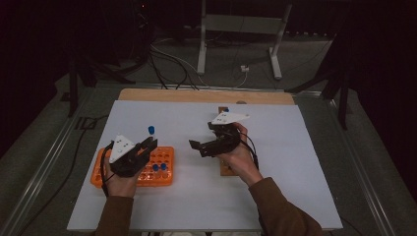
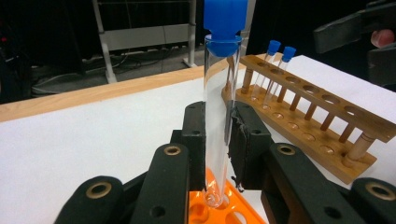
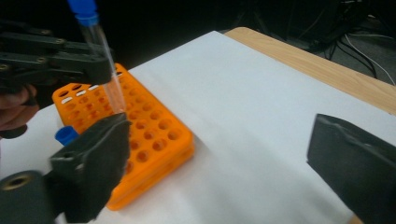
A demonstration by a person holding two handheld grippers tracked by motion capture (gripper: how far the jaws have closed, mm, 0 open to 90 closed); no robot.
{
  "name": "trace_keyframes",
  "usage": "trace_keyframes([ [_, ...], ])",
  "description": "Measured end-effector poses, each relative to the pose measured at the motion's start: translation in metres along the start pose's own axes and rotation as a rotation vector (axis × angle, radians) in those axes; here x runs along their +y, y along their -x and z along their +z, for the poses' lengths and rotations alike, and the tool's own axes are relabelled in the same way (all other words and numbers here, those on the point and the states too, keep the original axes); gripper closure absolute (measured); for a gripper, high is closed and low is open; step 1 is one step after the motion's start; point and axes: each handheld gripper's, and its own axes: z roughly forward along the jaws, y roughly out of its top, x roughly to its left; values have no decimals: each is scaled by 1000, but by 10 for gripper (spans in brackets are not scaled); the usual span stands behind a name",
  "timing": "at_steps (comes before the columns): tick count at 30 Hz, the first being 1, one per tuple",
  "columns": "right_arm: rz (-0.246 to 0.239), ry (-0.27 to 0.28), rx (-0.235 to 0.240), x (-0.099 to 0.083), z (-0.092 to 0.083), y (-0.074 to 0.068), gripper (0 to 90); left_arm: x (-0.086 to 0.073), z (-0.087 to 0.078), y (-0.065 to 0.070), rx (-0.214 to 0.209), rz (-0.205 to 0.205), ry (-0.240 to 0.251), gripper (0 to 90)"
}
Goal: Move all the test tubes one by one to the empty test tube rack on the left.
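**One tube gripped over the orange rack, right gripper idle**

High view: the left gripper (image 1: 146,146) sits over the orange rack (image 1: 167,178), a blue-capped tube (image 1: 151,132) sticking up from its jaws. Two more blue caps (image 1: 159,167) stand in the rack just right of it. The right gripper (image 1: 200,146) hangs over bare white table (image 1: 295,162), jaws spread, nothing in them.

Left gripper view: jaws closed on the clear tube (image 2: 217,121) about mid-length, upright, its bottom just above or barely inside a rack hole; contact there is unclear. Ahead and to the right lies a wooden rack (image 2: 322,126) holding two capped tubes (image 2: 275,70).

Right gripper view: own jaws wide apart and empty. Beyond its left jaw, the left gripper (image 3: 70,60) holds the tube (image 3: 105,74) tilted over the orange rack (image 3: 154,130).

Step, judged: either seating the tube or lifting it out; direction can't be told. Next move calls for keeping the tube vertical and centred on its hole.
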Motion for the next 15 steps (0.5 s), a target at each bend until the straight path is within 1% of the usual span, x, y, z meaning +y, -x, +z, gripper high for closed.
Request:
trace_keyframes([
  [4,5,0,-10,-8,-6,7,20,-4,-5,-3,-2,-8,-2,785],
  [8,-3,-13,-46,-17,-13,11,1,-8,-10,-6,-3,-21,-2,785],
  [15,10,-3,-66,-28,-25,21,0,-19,-17,-8,-10,-29,-15,784],
])
